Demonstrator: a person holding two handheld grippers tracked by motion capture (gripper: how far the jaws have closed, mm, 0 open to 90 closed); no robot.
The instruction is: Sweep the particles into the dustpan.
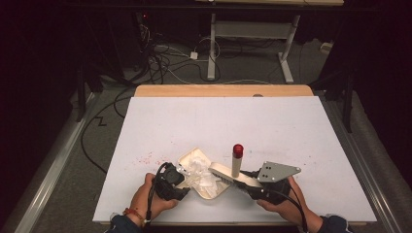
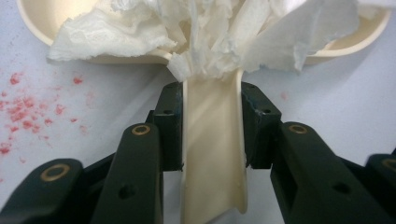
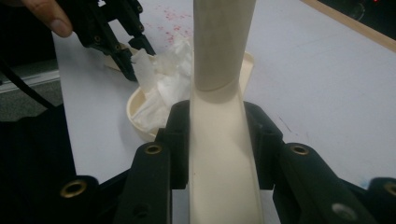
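Note:
A cream dustpan (image 1: 187, 156) lies near the table's front edge with crumpled white tissue (image 1: 201, 170) piled in it. My left gripper (image 1: 184, 184) is shut on the pan's handle (image 2: 212, 154), and tissue (image 2: 205, 32) spills over the pan's rim (image 2: 42, 23). My right gripper (image 1: 245, 182) is shut on the flat cream stem (image 3: 222, 163) of a tool. That tool has an upright round post (image 1: 236, 167) with a red cap (image 1: 237, 149). The post (image 3: 222, 42) rises right at the pan's edge (image 3: 133, 112). In the right gripper view, the left gripper (image 3: 137, 60) touches the tissue (image 3: 168, 79).
Red crumbs (image 1: 145, 158) are scattered on the white table sheet (image 1: 243, 121) left of the pan, also seen as red crumbs (image 2: 23, 112). A wooden strip (image 1: 223, 91) marks the far edge. Cables and a desk frame (image 1: 212, 43) are on the floor beyond.

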